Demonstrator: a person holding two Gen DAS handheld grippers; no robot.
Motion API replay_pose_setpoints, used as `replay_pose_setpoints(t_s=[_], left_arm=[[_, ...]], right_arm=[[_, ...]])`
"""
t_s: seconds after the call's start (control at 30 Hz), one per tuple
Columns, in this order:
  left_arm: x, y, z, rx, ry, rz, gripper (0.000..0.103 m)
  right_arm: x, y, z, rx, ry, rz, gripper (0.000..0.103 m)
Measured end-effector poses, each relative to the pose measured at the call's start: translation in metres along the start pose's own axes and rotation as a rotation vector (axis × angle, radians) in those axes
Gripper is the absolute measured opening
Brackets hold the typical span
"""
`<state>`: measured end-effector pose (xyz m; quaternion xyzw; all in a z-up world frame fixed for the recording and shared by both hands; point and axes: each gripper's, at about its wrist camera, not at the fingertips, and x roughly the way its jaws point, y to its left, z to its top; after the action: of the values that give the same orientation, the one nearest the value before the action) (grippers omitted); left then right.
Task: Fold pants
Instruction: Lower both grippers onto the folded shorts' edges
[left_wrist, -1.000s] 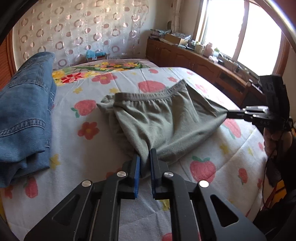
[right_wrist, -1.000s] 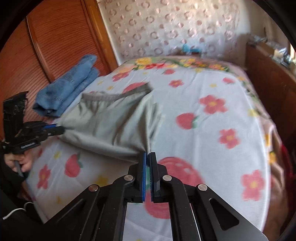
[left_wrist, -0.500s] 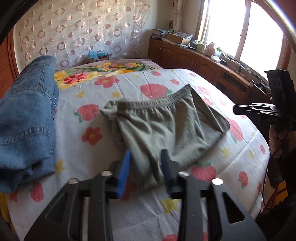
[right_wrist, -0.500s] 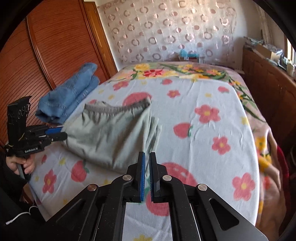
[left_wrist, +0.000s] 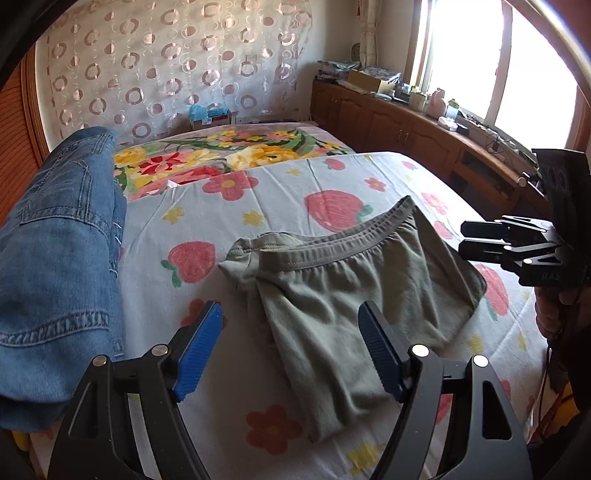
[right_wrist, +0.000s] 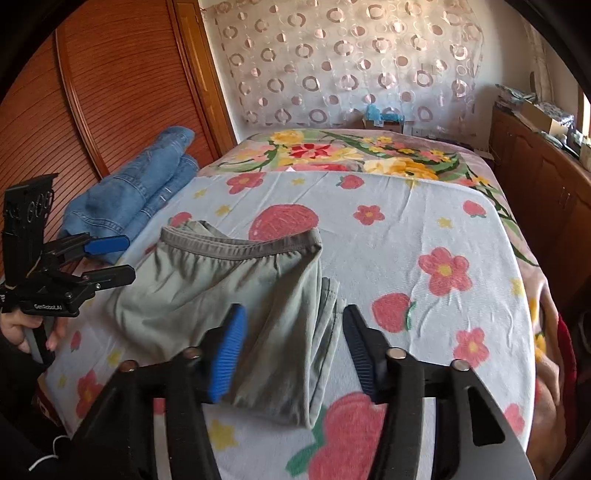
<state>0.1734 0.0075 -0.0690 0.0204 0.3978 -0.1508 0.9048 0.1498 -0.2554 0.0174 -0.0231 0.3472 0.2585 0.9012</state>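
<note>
Olive-grey pants (left_wrist: 351, 295) lie folded on the flowered bed sheet (left_wrist: 295, 188), waistband toward the far side. My left gripper (left_wrist: 291, 314) hovers at their near end. Its jaws are opening, and the cloth lies below them without touching the blue pads (left_wrist: 199, 350). My right gripper (right_wrist: 293, 314) stands over the other folded edge of the pants (right_wrist: 221, 280). Its jaws are opening too, free of the cloth. Each wrist view also shows the other gripper: the right one (left_wrist: 463, 240) and the left one (right_wrist: 127, 258).
Folded blue jeans (left_wrist: 55, 258) (right_wrist: 140, 195) lie along the bed's edge by a wooden slatted door (right_wrist: 110, 92). A floral blanket (left_wrist: 229, 155) covers the head end. A cluttered wooden cabinet (left_wrist: 406, 122) runs under the window. A hand (right_wrist: 22, 328) holds the left gripper.
Both grippers held the stretched pants a second ago. The left let go and spread first, then the right. Both have pulled back a little, and the pants now rest slack on the bed.
</note>
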Motion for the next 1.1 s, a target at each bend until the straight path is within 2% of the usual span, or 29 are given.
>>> replay_pose_setpoints(t_s=[0.2,0.53,0.93,1.1], left_arm=[[0.009,0.005,0.006,-0.008,0.018,0.016,0.077],[0.019,0.021,0.021,-0.065,-0.002,0.041,0.077],[0.040,0.030,0.012,-0.081,0.040,0.033,0.077],[0.043,0.031,0.009,-0.073,0.035,0.026,0.077]], right_arm=[[0.018,-0.006,0.007,0.016,0.031,-0.021,0.057],[0.036,-0.008,0.018,0.031,0.038,-0.052,0.057],[0.052,-0.010,0.021,0.019,0.050,-0.060,0.057],[0.052,-0.007,0.017,-0.003,0.066,-0.096,0.057]])
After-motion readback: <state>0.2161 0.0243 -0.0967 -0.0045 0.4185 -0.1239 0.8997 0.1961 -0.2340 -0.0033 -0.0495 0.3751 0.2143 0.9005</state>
